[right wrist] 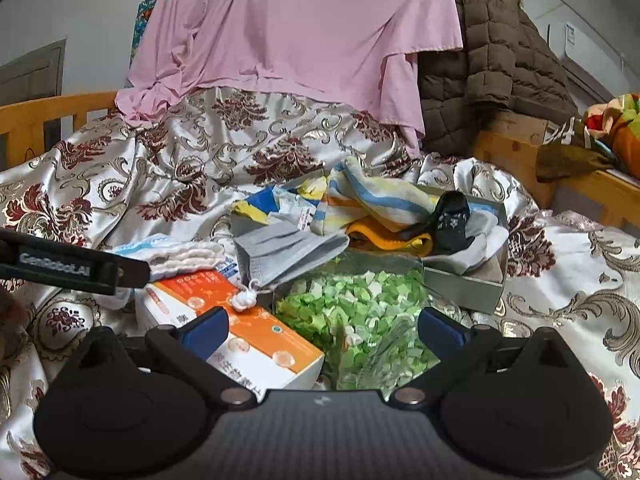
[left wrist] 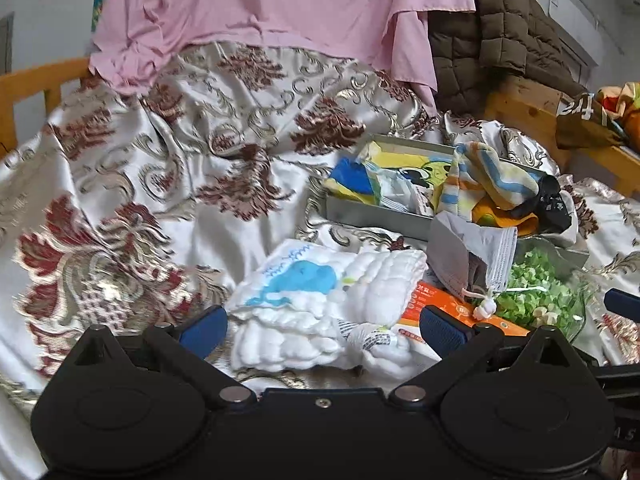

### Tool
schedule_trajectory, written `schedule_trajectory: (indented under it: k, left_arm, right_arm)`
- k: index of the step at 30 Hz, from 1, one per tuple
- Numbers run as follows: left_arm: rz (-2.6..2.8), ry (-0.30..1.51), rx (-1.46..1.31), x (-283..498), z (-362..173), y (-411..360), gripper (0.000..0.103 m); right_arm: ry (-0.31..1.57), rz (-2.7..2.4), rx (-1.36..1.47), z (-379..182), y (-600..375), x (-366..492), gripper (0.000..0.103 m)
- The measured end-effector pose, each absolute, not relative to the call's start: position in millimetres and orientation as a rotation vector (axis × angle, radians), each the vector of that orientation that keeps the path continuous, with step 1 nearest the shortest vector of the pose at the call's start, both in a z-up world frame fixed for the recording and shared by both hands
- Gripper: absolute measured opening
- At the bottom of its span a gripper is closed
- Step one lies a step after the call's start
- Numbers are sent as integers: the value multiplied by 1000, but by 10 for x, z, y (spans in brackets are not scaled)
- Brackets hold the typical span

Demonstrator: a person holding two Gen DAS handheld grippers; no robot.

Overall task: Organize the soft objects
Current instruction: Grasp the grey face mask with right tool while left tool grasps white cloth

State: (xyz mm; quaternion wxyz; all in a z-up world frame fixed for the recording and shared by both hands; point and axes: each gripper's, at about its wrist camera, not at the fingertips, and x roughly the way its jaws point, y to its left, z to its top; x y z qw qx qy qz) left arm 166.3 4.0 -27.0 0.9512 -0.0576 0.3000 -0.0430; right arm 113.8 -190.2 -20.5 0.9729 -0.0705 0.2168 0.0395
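While the left wrist view looks down on a folded white quilted cloth (left wrist: 320, 304) with a blue print, lying on the bed between the spread fingers of the left gripper (left wrist: 324, 330), the right wrist view shows that cloth only as an edge (right wrist: 188, 256) behind the other tool's black arm. The left gripper is released, holding nothing. The right gripper (right wrist: 323, 330) is likewise spread wide and empty, hovering over an orange and white box (right wrist: 240, 332) and a clear bag of green and white bits (right wrist: 360, 312); the left view catches only slivers of these two.

Both views show a grey face mask (left wrist: 472, 256) draped across the box and bag, its knotted white ear loop hanging down. Just behind it sits a grey tray (right wrist: 464, 288) heaped with soft things: a striped blue, yellow and orange towel (right wrist: 376, 196), a black sock (right wrist: 452, 216), and an orange cloth (right wrist: 384, 238). The left view alone reveals a yellow and blue cartoon-printed piece (left wrist: 404, 164) lying in the tray's far end.

Everything rests on a bed covered by a shiny cream bedspread (left wrist: 200, 152) with dark red floral pattern. A pink sheet (right wrist: 304, 32) hangs behind, a brown quilted jacket (right wrist: 492, 64) beside it, and a wooden bed frame (right wrist: 44, 114) runs along the edges. A white air conditioner (right wrist: 576, 48) is mounted on the wall at right.
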Motion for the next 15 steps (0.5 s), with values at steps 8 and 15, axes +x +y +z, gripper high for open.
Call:
schedule_trajectory:
  k: [8, 15]
  left_arm:
    - [-135, 643, -259, 1906, -416, 181, 101]
    - [-157, 660, -321, 2017, -516, 279, 94]
  right_arm:
    - [381, 98, -163, -87, -1881, 1438, 103]
    - [389, 155, -94, -18, -1917, 1730, 103]
